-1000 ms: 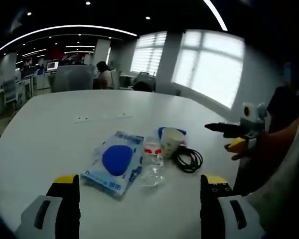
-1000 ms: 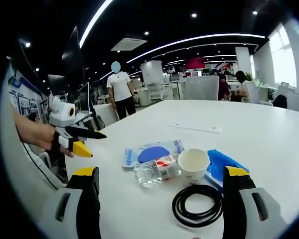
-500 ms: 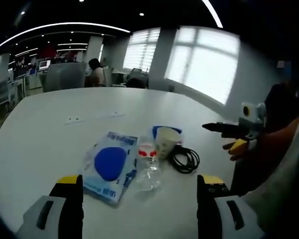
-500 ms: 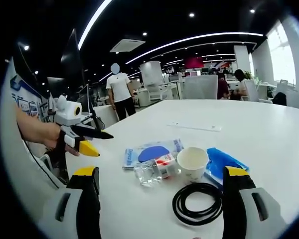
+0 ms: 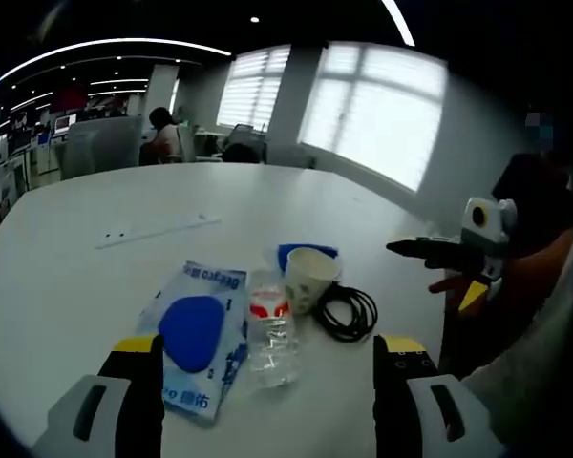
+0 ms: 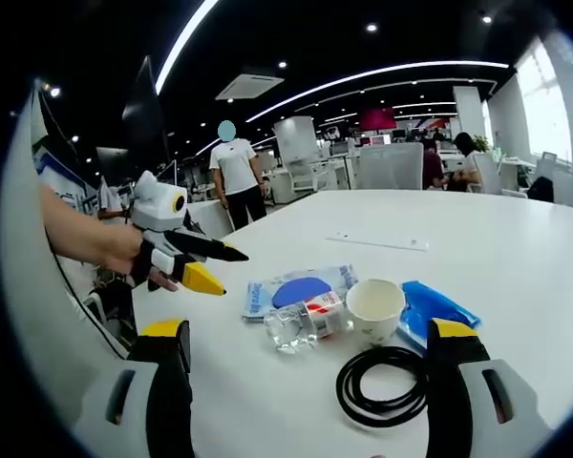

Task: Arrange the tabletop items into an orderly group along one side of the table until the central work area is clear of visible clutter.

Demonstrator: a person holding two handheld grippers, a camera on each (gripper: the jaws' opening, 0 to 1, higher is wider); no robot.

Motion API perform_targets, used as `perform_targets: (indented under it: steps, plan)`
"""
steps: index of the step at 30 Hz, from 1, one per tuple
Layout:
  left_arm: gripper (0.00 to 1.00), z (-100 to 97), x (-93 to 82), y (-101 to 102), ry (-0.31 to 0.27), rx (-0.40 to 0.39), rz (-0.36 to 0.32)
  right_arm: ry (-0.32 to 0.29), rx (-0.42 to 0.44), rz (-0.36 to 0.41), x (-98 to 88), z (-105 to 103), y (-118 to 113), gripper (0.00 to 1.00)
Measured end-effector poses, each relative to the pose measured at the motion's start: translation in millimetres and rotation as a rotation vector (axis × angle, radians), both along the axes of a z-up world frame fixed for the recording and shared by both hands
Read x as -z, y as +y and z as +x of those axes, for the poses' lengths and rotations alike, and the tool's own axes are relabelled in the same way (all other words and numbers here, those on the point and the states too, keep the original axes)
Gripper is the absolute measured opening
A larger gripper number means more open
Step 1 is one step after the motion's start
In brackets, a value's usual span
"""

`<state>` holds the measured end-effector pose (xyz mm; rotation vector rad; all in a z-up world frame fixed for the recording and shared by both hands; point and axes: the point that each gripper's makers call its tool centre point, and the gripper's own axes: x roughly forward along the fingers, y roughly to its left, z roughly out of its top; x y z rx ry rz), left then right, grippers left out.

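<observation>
- Left gripper view: the left gripper [image 5: 264,382] stood spread and empty. Over the last second it had edged closer to the clutter, so the plastic bottle [image 5: 268,327] lay just ahead between its jaws, the blue packet [image 5: 197,329] beside it, the paper cup [image 5: 309,278] and black cable coil [image 5: 345,312] beyond.
- Right gripper view: the right gripper [image 6: 307,382], spread and empty, faced the same cluster; the left gripper had advanced toward the packet. Nothing was grasped yet, so sorting had barely begun.

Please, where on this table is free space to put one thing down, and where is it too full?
The table is bare beyond the mask pack, toward the thin strip and the far edge. It is crowded where the bottle, paper cup, blue packet and black cable lie close together.
</observation>
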<state>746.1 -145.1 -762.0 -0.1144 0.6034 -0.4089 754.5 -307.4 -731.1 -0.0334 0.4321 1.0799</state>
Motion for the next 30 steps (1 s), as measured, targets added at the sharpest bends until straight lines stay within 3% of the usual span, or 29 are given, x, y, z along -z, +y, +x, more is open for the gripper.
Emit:
perform_targets:
  steps: [30]
  plan:
    - [0.79,58.0,11.2,-23,0.030,0.110,0.022,-0.009,-0.003,0.025,-16.5,-5,-3,0.99]
